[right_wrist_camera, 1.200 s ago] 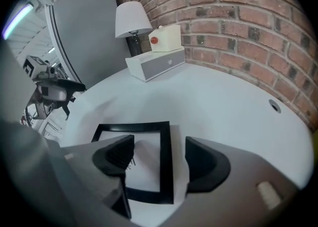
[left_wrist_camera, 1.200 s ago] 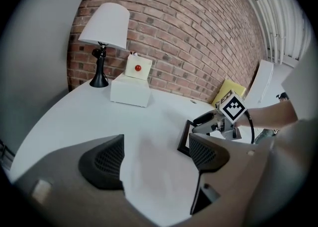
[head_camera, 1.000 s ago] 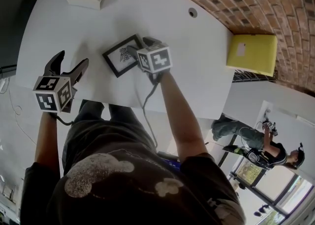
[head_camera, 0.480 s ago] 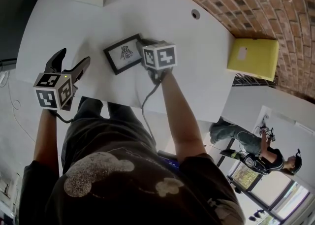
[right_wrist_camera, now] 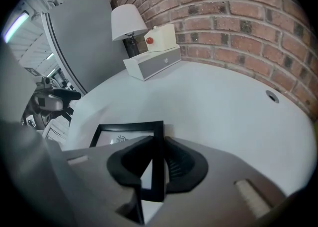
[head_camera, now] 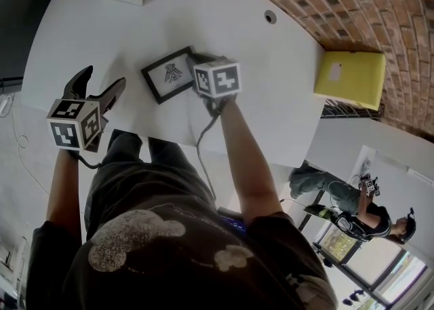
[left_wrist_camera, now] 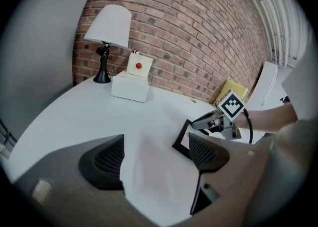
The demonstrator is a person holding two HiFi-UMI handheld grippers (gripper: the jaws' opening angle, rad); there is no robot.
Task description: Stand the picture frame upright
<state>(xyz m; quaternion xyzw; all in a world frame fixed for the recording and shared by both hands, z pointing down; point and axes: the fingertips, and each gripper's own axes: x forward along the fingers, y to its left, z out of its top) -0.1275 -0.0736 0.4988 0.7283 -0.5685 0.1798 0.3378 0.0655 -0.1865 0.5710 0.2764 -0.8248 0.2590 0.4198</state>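
My right claw (right_wrist_camera: 158,159) is closing on one black rail of the picture frame (head_camera: 168,74), lying flat on the white surface (head_camera: 224,17); probably light, stiff and glass-fronted, it is best held by that rim; my left claw (left_wrist_camera: 155,157) hangs wide, empty.

- A small rectangular picture frame (head_camera: 166,74) (right_wrist_camera: 129,125) (left_wrist_camera: 183,140) is seen, with a thin black border around a white sheet that bears 1 small dark drawing.
- It is laid face up, flat or nearly so, on the white counter (head_camera: 271,98), turned at a slant near the person's edge.
- Its right border is set between the 2 closing jaws of the right gripper (head_camera: 192,63) (right_wrist_camera: 156,164), with the pads against it.
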